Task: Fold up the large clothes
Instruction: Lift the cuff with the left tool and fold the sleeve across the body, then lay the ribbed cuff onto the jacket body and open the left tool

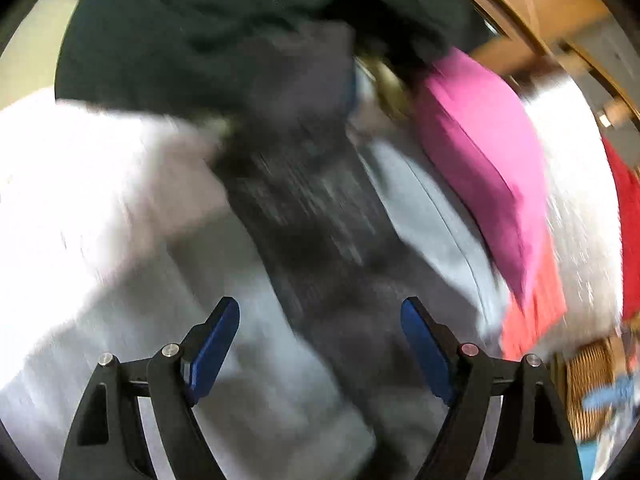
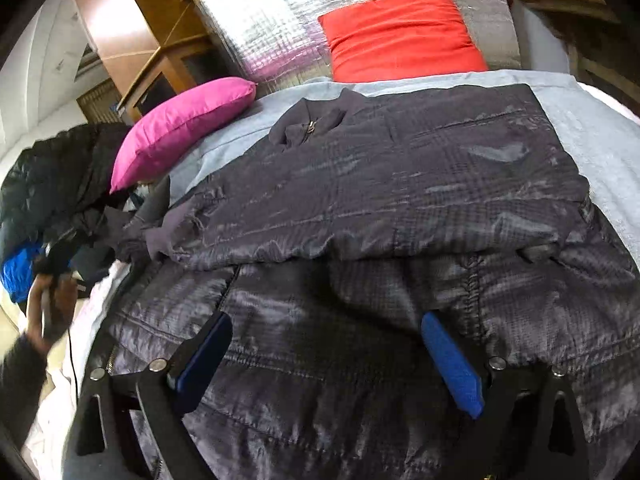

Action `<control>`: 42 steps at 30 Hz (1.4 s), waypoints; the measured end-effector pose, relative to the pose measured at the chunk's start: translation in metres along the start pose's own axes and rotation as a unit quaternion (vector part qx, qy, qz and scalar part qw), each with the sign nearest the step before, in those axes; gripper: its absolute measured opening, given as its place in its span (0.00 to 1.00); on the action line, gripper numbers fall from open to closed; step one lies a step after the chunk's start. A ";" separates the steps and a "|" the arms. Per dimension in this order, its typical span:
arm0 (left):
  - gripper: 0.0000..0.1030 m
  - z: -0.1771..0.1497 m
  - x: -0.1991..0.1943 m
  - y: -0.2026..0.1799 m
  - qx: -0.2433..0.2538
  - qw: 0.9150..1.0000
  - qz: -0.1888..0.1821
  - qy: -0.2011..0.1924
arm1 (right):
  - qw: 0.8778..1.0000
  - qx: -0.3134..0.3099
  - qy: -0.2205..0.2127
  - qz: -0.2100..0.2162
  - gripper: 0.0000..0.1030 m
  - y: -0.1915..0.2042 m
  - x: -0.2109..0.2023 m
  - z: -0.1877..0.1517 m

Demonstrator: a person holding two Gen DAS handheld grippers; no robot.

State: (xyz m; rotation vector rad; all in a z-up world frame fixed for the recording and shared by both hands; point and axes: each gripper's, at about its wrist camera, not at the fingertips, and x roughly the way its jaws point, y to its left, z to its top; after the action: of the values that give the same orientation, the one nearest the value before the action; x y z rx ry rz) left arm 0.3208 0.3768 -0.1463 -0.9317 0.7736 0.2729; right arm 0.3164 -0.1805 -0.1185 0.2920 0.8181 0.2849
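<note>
A dark grey quilted jacket lies spread on the bed with its collar and zip toward the pillows, and its upper part lies folded over the lower part. My right gripper hovers over the near half of the jacket, open, with nothing between its blue pads. The left wrist view is blurred by motion. There my left gripper stands open above a dark strip of the jacket on the light blue sheet, gripping nothing.
A pink pillow and a red pillow lie at the head of the bed, against a silver foil panel. A heap of dark clothes sits at the left, and a person's hand is near it. A wicker basket stands beside the bed.
</note>
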 end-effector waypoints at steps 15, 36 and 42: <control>0.35 0.092 0.018 -0.040 0.140 0.979 0.119 -0.085 | 1.000 0.005 -0.007 0.013 0.97 -0.004 -0.003 0.000; 0.10 -0.078 -0.131 -0.266 0.361 0.923 -0.101 -0.091 | 0.999 0.018 -0.013 0.029 0.97 -0.008 -0.006 0.001; 0.11 -0.212 -0.117 -0.364 0.400 0.895 -0.199 0.003 | 0.999 0.029 -0.012 0.039 0.97 -0.012 -0.007 0.002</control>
State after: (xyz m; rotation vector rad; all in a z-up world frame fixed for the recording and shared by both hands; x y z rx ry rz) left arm 0.3280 0.0065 0.0849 -0.2831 0.5962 -0.3971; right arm 0.3151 -0.1941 -0.1168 0.3825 0.7937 0.3309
